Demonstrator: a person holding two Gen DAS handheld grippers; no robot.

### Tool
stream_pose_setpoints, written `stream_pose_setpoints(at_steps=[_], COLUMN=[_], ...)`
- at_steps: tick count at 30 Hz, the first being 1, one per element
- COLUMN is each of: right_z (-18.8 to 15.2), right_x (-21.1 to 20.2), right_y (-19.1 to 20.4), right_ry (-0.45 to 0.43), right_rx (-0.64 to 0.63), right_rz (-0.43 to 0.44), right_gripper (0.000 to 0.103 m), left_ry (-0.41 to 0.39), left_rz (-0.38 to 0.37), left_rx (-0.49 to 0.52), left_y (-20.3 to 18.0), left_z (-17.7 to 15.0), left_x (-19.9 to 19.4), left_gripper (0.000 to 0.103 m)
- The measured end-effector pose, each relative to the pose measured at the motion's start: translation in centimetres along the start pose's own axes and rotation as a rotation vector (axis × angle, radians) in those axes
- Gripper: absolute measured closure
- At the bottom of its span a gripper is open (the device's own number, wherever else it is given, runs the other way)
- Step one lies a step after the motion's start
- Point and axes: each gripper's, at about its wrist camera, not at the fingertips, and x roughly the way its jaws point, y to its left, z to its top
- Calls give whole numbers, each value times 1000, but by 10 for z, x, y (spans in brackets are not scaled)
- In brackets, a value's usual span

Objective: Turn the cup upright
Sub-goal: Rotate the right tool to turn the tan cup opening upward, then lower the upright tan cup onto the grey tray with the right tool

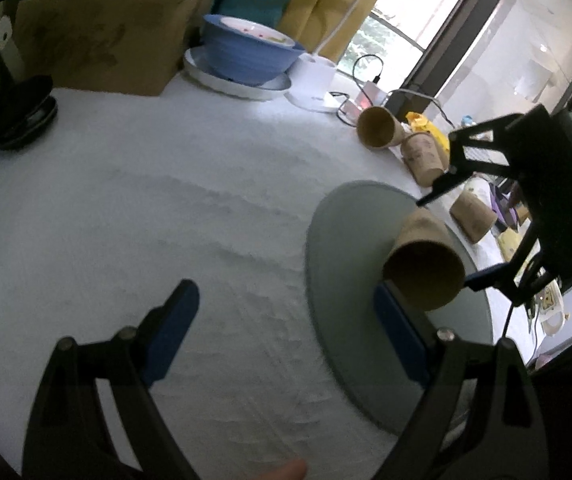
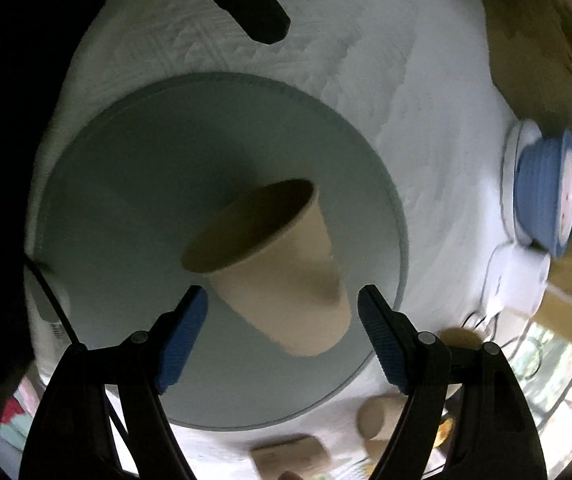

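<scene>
Between the right gripper (image 2: 282,300) and its fingers sits the tilted paper cup (image 2: 278,264); the left gripper (image 1: 286,304) faces bare tablecloth (image 1: 166,200)

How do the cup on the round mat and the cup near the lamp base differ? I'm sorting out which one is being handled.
The cup on the round mat lies on the grey mat; the cup near the lamp base lies on the white tablecloth. The mat cup sits between the open fingers of the right gripper; the other has no gripper near it. Both are plain brown paper cups, tipped sideways.
</scene>
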Motion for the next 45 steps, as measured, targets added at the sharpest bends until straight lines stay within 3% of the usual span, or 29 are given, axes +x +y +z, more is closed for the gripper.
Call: stream_pose_setpoints(at_steps=[11,16,28,35,45], right_z=[24,31,30,15,-56], right_x=[1,1,4,-19,-64], right_y=[-3,-7,-18,-36,-30], right_ry=[33,37,16,-97,-360], right_rx=[-116,-126,-83,115,621], right_rz=[-23,-13,-3,-38,-154], right_gripper=[26,31,34,34,34], left_ry=[-9,-13,-12,-8,-41], left_rz=[-11,-15,-13,0,-1], left_rx=[-28,-32,-29,2,140], left_y=[19,22,20,10,-35], left_z=[-2,-4,-3,4,33], left_x=[-8,-10,-9,-12,-21], left_gripper=[13,13,13,13,13])
